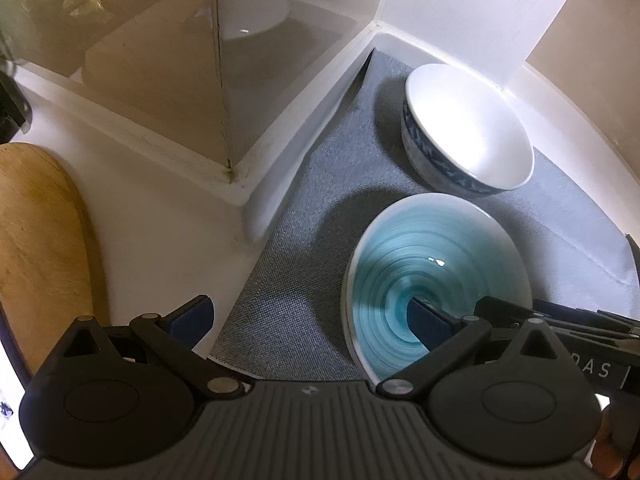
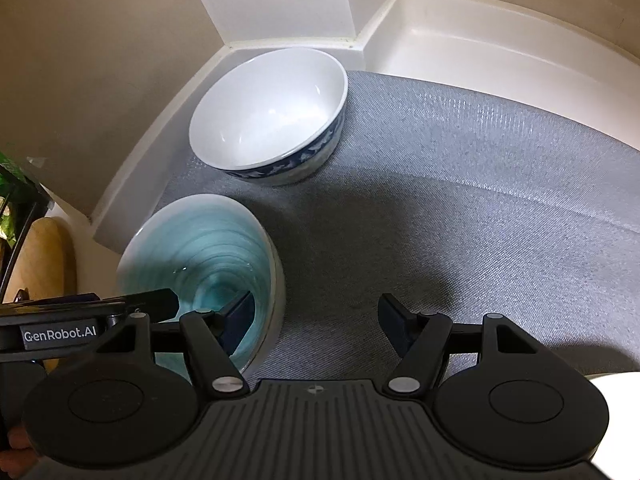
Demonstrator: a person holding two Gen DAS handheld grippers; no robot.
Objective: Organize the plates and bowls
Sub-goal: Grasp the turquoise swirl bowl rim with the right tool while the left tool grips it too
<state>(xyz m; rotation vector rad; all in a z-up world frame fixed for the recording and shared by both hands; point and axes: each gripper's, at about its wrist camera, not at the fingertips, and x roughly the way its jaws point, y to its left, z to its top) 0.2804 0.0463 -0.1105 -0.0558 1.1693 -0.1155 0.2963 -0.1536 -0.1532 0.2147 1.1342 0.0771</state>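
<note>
A teal spiral-glazed bowl (image 1: 436,268) sits on a grey mat (image 1: 288,272); it also shows in the right wrist view (image 2: 208,248). Behind it stands a white bowl with a blue patterned outside (image 1: 468,128), also in the right wrist view (image 2: 268,112). My left gripper (image 1: 308,316) is open, its right finger inside the teal bowl and its left finger outside the rim. My right gripper (image 2: 316,320) is open, its left finger inside the same bowl and its right finger over the mat (image 2: 460,208). Each gripper shows at the edge of the other's view.
The mat lies in a white-walled corner (image 2: 400,4). A clear panel (image 1: 172,60) stands left of the mat, with a white dish (image 1: 256,16) behind it. A wooden board (image 1: 36,240) lies on the white counter at far left. A white object (image 2: 616,396) shows at lower right.
</note>
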